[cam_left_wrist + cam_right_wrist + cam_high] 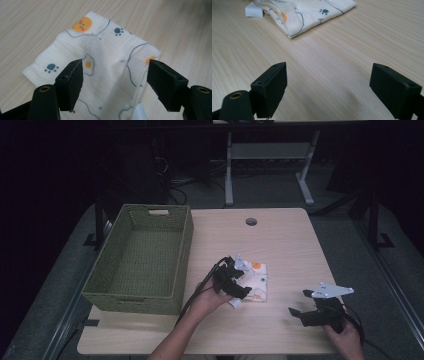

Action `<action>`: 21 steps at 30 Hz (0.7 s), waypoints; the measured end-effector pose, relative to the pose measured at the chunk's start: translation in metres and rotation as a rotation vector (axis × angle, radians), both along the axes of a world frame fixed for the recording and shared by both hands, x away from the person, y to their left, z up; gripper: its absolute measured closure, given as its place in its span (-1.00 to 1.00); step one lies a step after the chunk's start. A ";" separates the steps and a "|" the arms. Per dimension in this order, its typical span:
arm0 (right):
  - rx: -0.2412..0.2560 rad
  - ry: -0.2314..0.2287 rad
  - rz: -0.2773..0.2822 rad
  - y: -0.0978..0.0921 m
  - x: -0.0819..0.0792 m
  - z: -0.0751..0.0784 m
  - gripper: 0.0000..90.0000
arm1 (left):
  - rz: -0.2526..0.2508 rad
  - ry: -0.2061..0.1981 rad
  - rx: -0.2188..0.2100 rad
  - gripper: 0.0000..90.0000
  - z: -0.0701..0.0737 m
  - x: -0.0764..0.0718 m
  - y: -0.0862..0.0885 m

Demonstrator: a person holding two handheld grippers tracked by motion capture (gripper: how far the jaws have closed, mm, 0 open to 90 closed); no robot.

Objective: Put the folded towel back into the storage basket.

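A folded white cloth (256,282) printed with fried eggs, paw prints and an orange face lies on the wooden table (285,245), just right of the basket. My left gripper (239,284) hovers over the cloth's near left part, jaws open on either side of the fabric (110,62) without pinching it. A small white tag (138,111) sticks out at the cloth's near edge. My right gripper (302,306) rests low near the table's front right, open, with bare wood between its jaws. The cloth (307,12) lies well ahead of it.
A green woven basket (177,245) with cut-out handles stands on the table's left side, nothing visible inside it. A round cable hole (251,221) sits near the table's far edge. Desk legs and cables stand in the dark beyond.
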State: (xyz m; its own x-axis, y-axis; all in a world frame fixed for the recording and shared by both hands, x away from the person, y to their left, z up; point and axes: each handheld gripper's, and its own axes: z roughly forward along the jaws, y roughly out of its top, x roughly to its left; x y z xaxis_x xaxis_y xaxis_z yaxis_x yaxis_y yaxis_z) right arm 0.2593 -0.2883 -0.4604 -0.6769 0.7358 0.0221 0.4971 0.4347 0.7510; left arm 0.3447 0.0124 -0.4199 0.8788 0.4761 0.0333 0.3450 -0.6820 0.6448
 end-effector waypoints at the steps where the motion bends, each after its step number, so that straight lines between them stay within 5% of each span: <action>1: 0.002 0.004 -0.002 0.000 0.000 0.000 -0.69 | -0.004 0.005 0.013 -0.34 -0.002 0.005 -0.003; 21: 0.006 0.005 0.008 0.000 0.001 0.000 -0.69 | 0.032 0.068 0.103 -0.23 -0.027 0.038 -0.027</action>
State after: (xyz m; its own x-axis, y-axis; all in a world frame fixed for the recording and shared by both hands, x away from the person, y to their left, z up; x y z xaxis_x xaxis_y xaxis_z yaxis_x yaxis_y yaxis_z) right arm 0.2600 -0.2881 -0.4605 -0.6824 0.7304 0.0301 0.4975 0.4338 0.7512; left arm 0.3824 -0.0149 -0.4465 0.8650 0.5013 0.0243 0.4084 -0.7312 0.5465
